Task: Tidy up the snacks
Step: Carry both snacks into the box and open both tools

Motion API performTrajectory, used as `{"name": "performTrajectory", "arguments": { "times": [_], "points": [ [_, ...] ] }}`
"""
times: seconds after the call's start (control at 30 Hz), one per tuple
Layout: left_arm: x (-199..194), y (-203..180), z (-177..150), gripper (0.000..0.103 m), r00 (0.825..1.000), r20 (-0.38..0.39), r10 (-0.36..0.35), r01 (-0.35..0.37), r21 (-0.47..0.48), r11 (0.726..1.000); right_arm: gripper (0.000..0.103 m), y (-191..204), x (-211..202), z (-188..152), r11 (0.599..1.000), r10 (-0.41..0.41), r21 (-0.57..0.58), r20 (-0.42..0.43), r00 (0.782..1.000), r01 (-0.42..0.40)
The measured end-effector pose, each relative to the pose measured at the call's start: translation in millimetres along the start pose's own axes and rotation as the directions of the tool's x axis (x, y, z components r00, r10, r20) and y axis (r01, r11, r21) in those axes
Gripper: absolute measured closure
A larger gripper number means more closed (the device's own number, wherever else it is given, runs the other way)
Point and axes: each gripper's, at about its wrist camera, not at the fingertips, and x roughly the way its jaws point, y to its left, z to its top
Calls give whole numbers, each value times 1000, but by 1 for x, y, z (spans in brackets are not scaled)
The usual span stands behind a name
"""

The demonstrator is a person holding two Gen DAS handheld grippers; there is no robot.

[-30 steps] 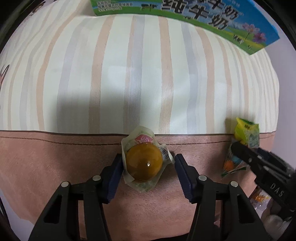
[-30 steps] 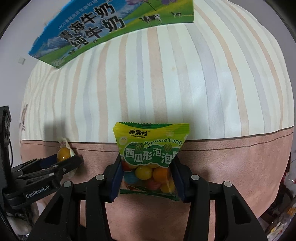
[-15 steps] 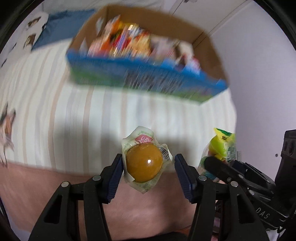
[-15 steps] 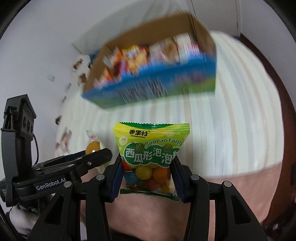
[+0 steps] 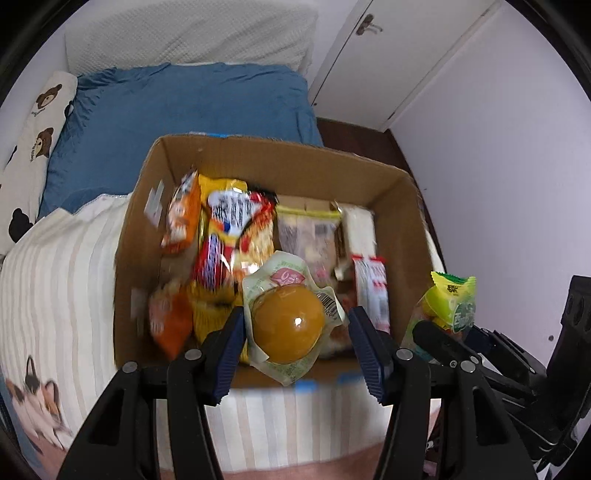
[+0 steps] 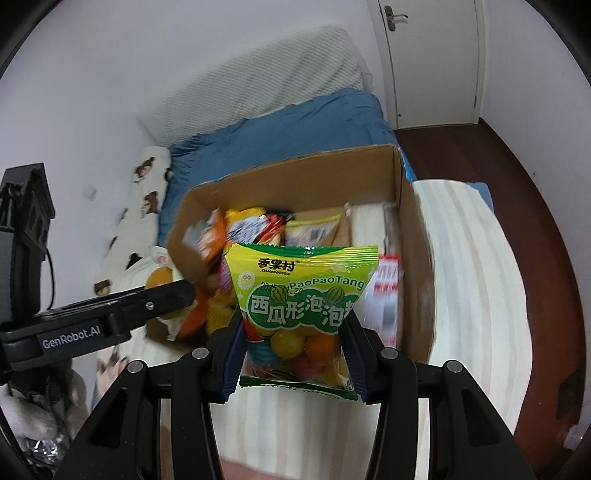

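My left gripper [image 5: 295, 343] is shut on an orange jelly cup [image 5: 286, 326] in clear wrap, held over the near edge of an open cardboard box [image 5: 258, 155]. My right gripper [image 6: 293, 350] is shut on a green bag of gum balls [image 6: 301, 295], also held above the near edge of the box [image 6: 295, 177]. The box holds several snack packets [image 5: 232, 229]. The gum bag also shows at the right of the left wrist view [image 5: 448, 306]. The left gripper's finger [image 6: 122, 310] shows at the left of the right wrist view.
The box stands on a striped bed cover [image 5: 55, 288]. Behind it lie a blue quilt [image 5: 177, 103], a white pillow [image 5: 192, 33] and a bear-print pillow [image 5: 33, 129]. A white door [image 6: 432, 62] and dark wood floor [image 6: 517, 177] are to the right.
Both grippers have risen from low in front of the bed to above the box, so its inside now shows. Each still holds its snack.
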Motion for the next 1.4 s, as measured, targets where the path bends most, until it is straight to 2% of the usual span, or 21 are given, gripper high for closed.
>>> {"name": "performTrajectory", "arguments": {
  "times": [0.2,0.4,0.43,0.47,0.53,0.6,0.63,0.67,0.7,0.73,1.07,1.4],
  "points": [
    [60,15,46,49,996,-86,35,-37,-14,999,53,-12,57,46,999,-50,19,-65,997,51],
    [105,29,66,46,981,-179,73,-77,-19,997,52,-23,108,57,996,-71,45,-144,987,78],
    [111,30,67,45,977,-197,78,-83,-16,996,50,-26,115,57,994,-84,51,-162,983,94],
    [117,32,67,44,973,-215,87,-91,-11,996,37,-27,117,56,994,-89,54,-172,981,99],
    [121,34,67,42,968,-231,99,-105,-13,994,21,-30,120,57,993,-94,55,-173,980,105],
    [120,37,67,40,970,-225,94,-101,-21,995,19,-30,121,58,994,-90,48,-182,979,101],
    [119,38,68,35,970,-223,98,-106,-21,994,14,-29,120,57,993,-104,41,-184,977,114],
    [118,39,68,28,970,-223,100,-107,-21,994,4,-27,120,57,991,-123,28,-184,975,130],
    [116,39,68,16,970,-218,104,-111,-22,994,3,-26,118,56,990,-137,14,-184,973,142],
    [113,40,68,12,972,-208,110,-117,-22,993,3,-26,116,56,988,-149,9,-186,971,153],
    [83,43,56,11,977,-155,145,-150,-17,989,3,-32,86,45,980,-196,-2,-175,965,198],
    [60,32,30,11,971,-123,206,-205,21,979,3,-28,70,31,979,-201,-9,-175,964,202]
  ]
}}
